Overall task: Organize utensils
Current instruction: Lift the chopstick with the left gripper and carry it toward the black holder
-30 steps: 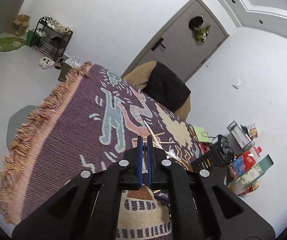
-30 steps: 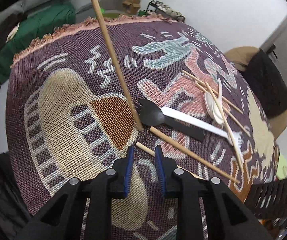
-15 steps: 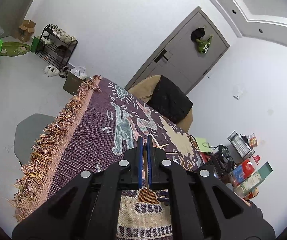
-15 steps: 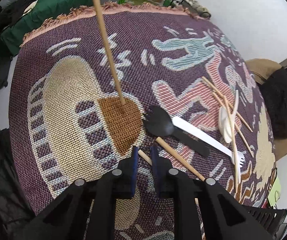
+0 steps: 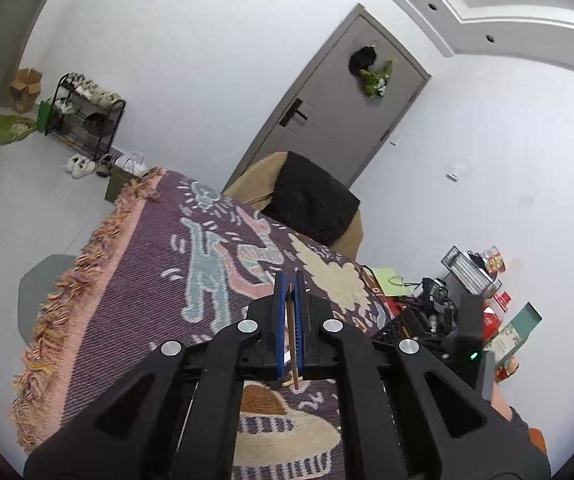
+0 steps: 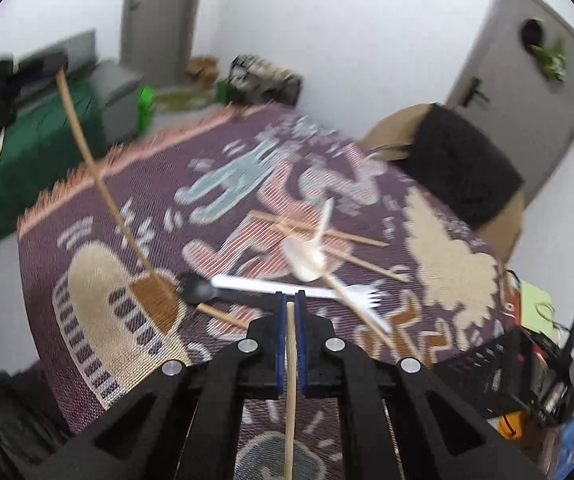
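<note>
Wooden chopsticks are what both pairs of tongs hold: the left tongs (image 5: 291, 280) are pinched tight on a thin pale wooden chopstick (image 5: 291, 344) that hangs down between their blue pads, and the right tongs (image 6: 291, 298), whose jaws have just been closing, now clamp a second light wooden chopstick (image 6: 290, 380) that runs back toward the camera. Only the right wrist view, blurred by motion, shows the rest of the utensils on the counter, which is covered by a purple woven blanket with cartoon figures and a pink fringe (image 6: 127, 248): a black plastic spoon (image 6: 199, 290) lies just beside a white plastic fork (image 6: 327, 290), a cream plastic spoon (image 6: 307, 260) rests across several loose wooden chopsticks (image 6: 351, 238), and the left tongs' long chopstick (image 6: 99, 184) slants in from the upper left. The left wrist view instead looks across the blanket (image 5: 147, 272) to a grey door (image 5: 327, 120), a black metal shoe rack holding shoes (image 5: 83, 120), and a wire basket (image 5: 467, 272) among clutter on the floor; what is in it cannot be made out.
</note>
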Motion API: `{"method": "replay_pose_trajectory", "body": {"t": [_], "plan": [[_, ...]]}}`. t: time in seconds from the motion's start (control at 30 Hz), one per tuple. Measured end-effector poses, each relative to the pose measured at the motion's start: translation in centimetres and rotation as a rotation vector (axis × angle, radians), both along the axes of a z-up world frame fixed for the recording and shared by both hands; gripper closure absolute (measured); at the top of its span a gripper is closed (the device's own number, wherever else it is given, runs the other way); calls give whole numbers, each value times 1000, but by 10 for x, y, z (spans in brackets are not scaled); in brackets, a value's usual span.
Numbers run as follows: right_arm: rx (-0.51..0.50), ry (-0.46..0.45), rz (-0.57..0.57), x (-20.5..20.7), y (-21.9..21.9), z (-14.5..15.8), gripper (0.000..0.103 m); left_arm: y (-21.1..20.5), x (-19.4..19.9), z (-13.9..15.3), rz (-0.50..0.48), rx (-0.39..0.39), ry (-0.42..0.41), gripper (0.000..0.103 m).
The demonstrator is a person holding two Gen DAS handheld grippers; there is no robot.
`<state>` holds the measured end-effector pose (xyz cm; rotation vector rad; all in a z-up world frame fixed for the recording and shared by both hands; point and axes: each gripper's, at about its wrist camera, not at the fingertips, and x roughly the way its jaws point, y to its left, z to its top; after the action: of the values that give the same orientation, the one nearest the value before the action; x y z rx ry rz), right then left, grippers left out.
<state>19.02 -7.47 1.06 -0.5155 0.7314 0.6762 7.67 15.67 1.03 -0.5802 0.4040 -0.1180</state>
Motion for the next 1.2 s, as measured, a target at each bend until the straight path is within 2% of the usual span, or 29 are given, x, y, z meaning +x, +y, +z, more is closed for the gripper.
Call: {"method": "replay_pose_trajectory", "body": {"t": [0.4, 0.67, 0.93, 1.1, 1.2], "plan": [[307, -212, -261, 5, -105, 77, 98, -62, 28, 39, -88, 81, -55, 98], [480, -339, -380, 11, -156, 109, 98, -105, 56, 68, -140, 132, -88, 98], [611, -470, -442, 25, -187, 127, 97, -148, 86, 96, -192, 183, -124, 98], [641, -549, -463, 45, -195, 129, 97, -167, 105, 107, -207, 204, -137, 98], [658, -564, -471, 57, -198, 125, 97, -179, 115, 112, -219, 216, -147, 98]]}}
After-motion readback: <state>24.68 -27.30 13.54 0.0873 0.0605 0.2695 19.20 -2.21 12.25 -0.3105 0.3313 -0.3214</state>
